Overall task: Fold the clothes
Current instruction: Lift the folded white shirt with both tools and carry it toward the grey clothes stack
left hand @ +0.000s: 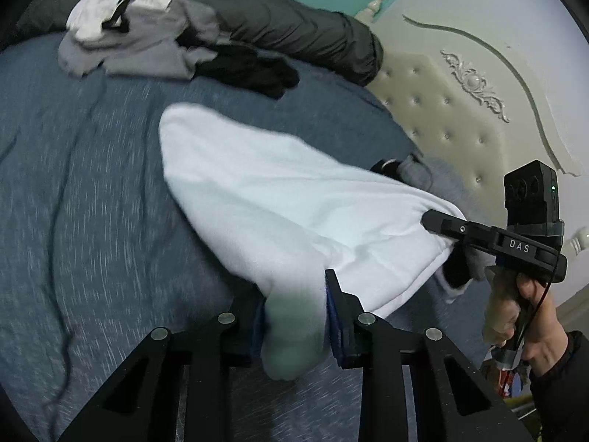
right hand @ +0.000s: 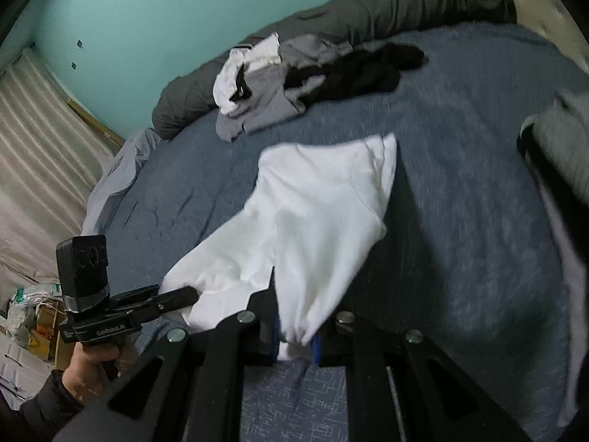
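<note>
Both claws are clamped on the white garment (left hand: 257,191), left claw (left hand: 294,316) and right claw (right hand: 294,342) pinching one edge, lifting it off the bed (left hand: 92,184); soft, light, floppy cloth, best gripped at corners.

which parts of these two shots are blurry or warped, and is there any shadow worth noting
Left wrist view: the blue bedspread shows streaky motion blur, the white garment goes soft near the left gripper, and the headboard bows from the fisheye. Right wrist view: the white garment's far edge is smeared, with a dark shadow beside it above the right gripper.
</note>
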Motion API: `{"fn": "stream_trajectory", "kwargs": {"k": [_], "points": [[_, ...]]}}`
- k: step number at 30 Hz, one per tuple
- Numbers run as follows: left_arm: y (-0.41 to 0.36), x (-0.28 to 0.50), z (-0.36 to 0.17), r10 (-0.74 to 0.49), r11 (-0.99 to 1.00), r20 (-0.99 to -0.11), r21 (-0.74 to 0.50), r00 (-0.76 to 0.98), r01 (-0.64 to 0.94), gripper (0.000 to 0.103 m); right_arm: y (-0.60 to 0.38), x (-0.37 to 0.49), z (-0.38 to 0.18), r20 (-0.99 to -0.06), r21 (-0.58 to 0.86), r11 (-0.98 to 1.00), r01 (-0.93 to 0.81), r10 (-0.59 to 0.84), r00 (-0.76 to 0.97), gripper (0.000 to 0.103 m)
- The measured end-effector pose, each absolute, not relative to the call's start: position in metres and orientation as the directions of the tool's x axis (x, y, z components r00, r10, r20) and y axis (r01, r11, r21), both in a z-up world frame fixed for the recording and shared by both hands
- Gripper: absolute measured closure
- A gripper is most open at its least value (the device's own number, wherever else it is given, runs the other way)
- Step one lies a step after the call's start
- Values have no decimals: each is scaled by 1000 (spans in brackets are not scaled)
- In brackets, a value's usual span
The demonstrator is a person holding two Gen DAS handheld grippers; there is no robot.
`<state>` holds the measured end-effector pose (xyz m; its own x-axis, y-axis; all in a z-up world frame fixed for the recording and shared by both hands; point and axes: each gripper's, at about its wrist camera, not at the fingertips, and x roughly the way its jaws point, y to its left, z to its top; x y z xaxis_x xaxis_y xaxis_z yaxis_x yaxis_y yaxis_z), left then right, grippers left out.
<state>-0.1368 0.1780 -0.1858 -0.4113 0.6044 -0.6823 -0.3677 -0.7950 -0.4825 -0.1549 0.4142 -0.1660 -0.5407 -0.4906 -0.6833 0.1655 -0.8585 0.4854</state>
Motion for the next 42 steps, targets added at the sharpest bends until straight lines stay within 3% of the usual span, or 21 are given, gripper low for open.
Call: {"fn": "stream_trajectory", "kwargs": {"k": [17,31,42], "points": [[239,-181,-54,612,-786,-626,-418,-482,-455,75,463,-197,-37,-628,440,-873,210,-466,-624,92],[308,-217,10,643,-761,-583,-412,-497,-501,76,522,-223,39,-601,356,-908,221,-403,-690,92],[372,-263,39,644,-760,-563,-392,-518,-519,76,574,-271,68,-593,269,-948,169,-301,-747,92]]}}
